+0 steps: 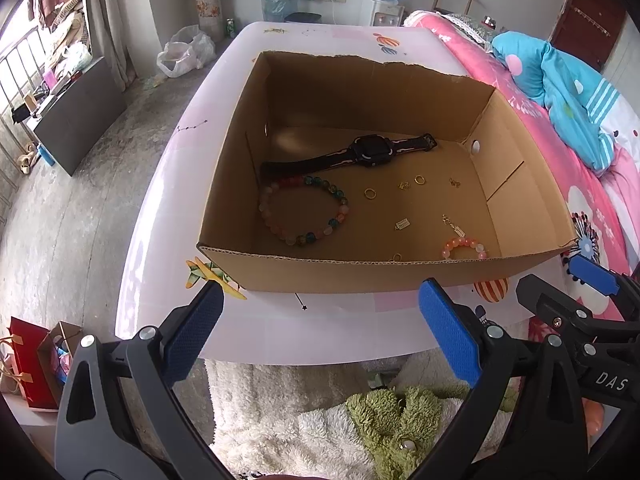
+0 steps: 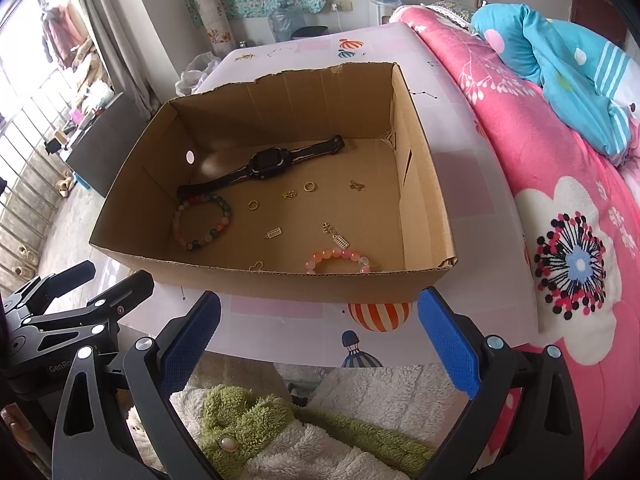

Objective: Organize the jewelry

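Your left gripper [image 1: 320, 320] and right gripper [image 2: 318, 320] both hover at the near edge of the table [image 1: 280, 332], jaws wide apart and holding nothing, their blue pads [image 1: 448, 332] clear of the cardboard box [image 1: 360, 268]. Below them you can see fluffy white and green fabric [image 2: 248, 412].

You have all the jewelry inside the open box, which sits on the pale patterned table beside a pink flowered blanket [image 2: 560, 220]. At the back lies a black watch [image 1: 364, 152] with a dark strap trimmed in pink, stretched out at a slant. Just in front of its left strap end sits a big bracelet [image 1: 304, 210] of mixed beads: milky, red, green and blue. Against the near wall rests a smaller pink bracelet [image 2: 340, 260] of glossy peach and pink beads. Scattered between them on the box floor you see two gold rings [image 2: 253, 205], a small gold butterfly charm [image 2: 356, 185], and a few tiny charms [image 2: 274, 233] too small to make out.
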`<act>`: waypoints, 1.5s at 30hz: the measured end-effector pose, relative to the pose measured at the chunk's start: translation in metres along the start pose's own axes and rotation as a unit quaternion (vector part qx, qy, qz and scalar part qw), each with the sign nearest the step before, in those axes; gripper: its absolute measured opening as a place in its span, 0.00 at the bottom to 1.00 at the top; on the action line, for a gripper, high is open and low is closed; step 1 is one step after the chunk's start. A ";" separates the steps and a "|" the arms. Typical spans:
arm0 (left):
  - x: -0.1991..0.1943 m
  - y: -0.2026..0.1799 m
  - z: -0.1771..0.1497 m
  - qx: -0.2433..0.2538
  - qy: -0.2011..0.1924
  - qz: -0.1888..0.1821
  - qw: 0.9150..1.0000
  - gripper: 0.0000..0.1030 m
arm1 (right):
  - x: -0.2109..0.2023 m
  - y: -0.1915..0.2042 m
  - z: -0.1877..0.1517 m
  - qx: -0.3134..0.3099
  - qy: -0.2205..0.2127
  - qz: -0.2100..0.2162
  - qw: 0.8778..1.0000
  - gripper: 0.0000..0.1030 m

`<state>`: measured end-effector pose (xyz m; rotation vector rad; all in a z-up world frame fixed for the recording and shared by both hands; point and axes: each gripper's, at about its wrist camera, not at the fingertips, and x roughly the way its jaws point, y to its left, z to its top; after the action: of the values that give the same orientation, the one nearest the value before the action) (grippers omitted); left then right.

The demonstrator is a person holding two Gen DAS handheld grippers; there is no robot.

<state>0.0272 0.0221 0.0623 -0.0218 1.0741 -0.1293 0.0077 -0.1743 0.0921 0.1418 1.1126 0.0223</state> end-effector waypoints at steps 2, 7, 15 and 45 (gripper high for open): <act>0.000 -0.001 0.000 0.001 0.001 0.000 1.000 0.92 | 0.000 -0.001 0.000 0.001 0.001 0.000 1.000 0.93; 0.000 -0.003 0.001 0.005 0.001 -0.002 1.000 0.92 | 0.001 -0.004 0.000 0.004 0.002 0.000 1.000 0.93; 0.000 -0.004 0.001 0.004 0.001 -0.001 1.000 0.92 | 0.001 -0.003 0.000 0.004 0.002 0.001 1.000 0.93; 0.007 -0.007 0.000 -0.001 0.012 -0.001 1.000 0.92 | 0.009 0.004 0.001 -0.012 0.012 0.004 1.000 0.93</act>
<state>0.0297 0.0148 0.0561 -0.0232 1.0987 -0.1300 0.0126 -0.1697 0.0855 0.1245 1.1351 0.0453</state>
